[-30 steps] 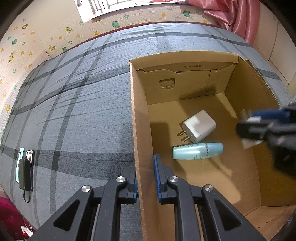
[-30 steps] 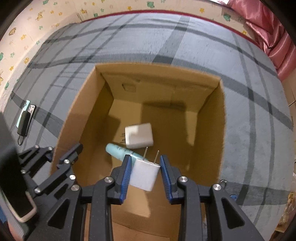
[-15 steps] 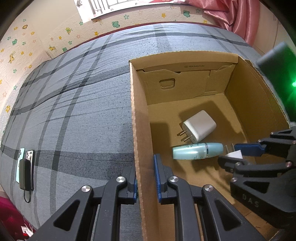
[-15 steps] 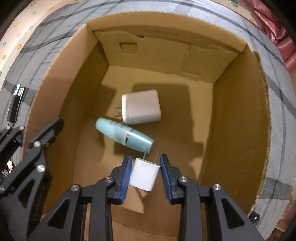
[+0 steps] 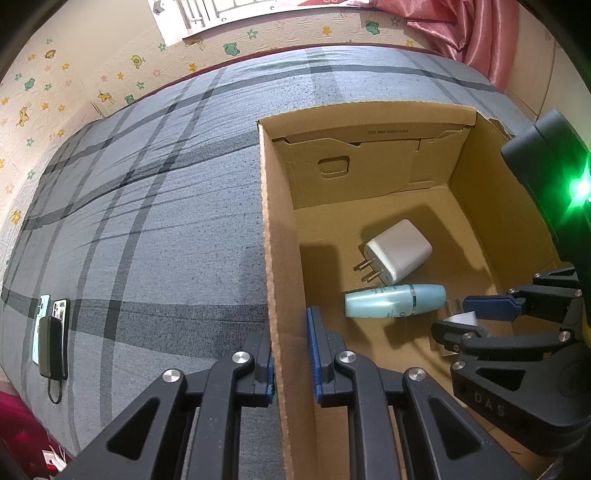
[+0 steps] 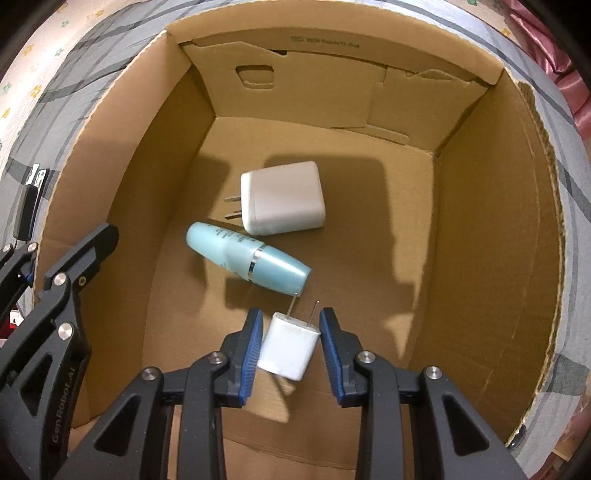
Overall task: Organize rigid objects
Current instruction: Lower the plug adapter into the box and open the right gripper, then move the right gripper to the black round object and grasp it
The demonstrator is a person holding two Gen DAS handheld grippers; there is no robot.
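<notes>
box (image 5: pixel 369 122): open cardboard, sits on the bed (image 5: pixel 166 221) with the grey plaid cover; everything below is placed relative to it.
left tongs (image 5: pixel 290 354): mine, clamped together on the box's left wall, one pad outside, one inside.
right tongs (image 6: pixel 290 343): mine, inside the box, pointing down at the floor, near the front edge.
right tongs grip: closed on the small plug (image 6: pixel 290 345), prongs pointing away from me, left prong tip right at the bottle's cap end.
small plug height: can't tell if it touches the box floor.
bottle (image 6: pixel 247 258): teal, lying on its side mid-floor of the box.
big charger (image 6: pixel 284 197): white, flat on the box floor, just behind the bottle, prongs toward the left wall.
phones (image 5: pixel 51 332): stacked on the bed, well left of the box, outside it.
curtain (image 5: pixel 461 26): pink, beyond the box's far right corner.
</notes>
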